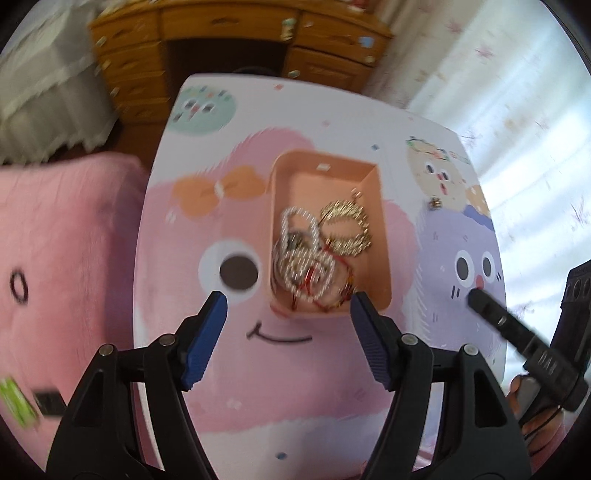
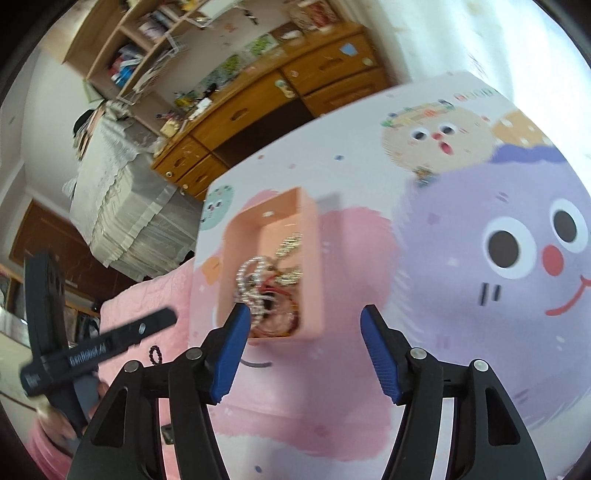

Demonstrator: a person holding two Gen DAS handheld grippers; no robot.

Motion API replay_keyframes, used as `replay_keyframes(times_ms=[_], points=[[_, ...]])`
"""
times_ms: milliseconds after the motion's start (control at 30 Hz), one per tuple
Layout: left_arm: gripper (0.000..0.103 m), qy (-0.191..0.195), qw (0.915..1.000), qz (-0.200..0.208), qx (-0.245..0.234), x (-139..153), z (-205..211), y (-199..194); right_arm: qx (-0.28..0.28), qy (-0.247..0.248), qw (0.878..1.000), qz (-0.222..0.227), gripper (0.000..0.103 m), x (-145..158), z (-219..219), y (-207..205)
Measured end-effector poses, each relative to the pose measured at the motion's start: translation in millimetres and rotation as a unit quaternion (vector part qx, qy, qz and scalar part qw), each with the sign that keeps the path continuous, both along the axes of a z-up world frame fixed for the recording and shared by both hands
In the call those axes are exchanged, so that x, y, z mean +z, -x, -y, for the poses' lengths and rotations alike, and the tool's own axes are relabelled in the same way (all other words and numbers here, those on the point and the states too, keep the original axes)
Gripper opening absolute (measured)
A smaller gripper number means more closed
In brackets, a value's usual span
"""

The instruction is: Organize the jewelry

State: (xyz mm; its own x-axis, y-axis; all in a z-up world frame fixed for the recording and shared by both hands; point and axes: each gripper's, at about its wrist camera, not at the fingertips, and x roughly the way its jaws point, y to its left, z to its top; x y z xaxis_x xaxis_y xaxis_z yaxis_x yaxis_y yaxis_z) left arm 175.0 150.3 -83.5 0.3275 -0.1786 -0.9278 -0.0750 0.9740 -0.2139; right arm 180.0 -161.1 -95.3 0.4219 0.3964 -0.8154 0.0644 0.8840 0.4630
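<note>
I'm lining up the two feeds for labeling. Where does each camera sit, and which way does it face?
Left wrist: on the left gripper, looking forward and down at the pink box of jewelry; both open fingers show, the right gripper's finger at the right edge.
Right wrist: on the right gripper, tilted, facing the same box from its right; open fingers show.
Shared: box, jewelry, cartoon tabletop, wooden desk.

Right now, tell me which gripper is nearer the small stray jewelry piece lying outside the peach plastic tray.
Right. The right gripper hovers between tray and piece; the left gripper sits at the tray's near end.
</note>
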Motion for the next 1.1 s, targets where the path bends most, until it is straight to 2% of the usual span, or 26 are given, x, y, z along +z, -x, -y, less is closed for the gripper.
replay_keyframes(times_ms=[167, 267, 367, 567, 767, 1000, 1067, 1100], points=[[0.067, 0.013, 0.9965, -0.009, 0.083, -14.8, 2.8, 32.0, -0.010, -0.020, 0.999, -0.044, 0.063, -21.2, 51.9, -17.2], [0.067, 0.017, 0.9911, -0.019, 0.131, -26.0, 10.9, 51.1, 0.002, -0.012, 0.998, -0.062, 0.063, -36.9, 74.3, -34.0], [0.067, 0.022, 0.9866, -0.037, 0.157, -36.2, 24.7, 68.1, 0.011, 0.004, 0.998, -0.062, 0.063, -45.8, 90.5, -53.6], [0.067, 0.008, 0.9877, -0.059, 0.145, -42.3, 55.0, 78.6, 0.022, 0.038, 0.998, -0.036, 0.063, -57.3, 104.6, -97.2], [0.067, -0.017, 0.9901, -0.042, 0.132, -35.2, 70.9, 64.5, 0.028, 0.084, 0.996, 0.002, 0.063, -77.3, 96.2, -132.4], [0.067, -0.023, 0.9862, -0.048, 0.156, -43.1, 72.1, 53.1, 0.038, 0.150, 0.987, 0.041, 0.045, -95.8, 75.8, -157.3], [0.067, -0.030, 0.9851, -0.052, 0.162, -44.6, 70.4, 54.6, 0.048, 0.171, 0.983, 0.042, 0.041, -101.6, 67.7, -166.6], [0.067, -0.033, 0.9843, -0.055, 0.165, -45.2, 69.7, 55.2, 0.049, 0.179, 0.982, 0.039, 0.036, -103.4, 65.9, -169.9]])
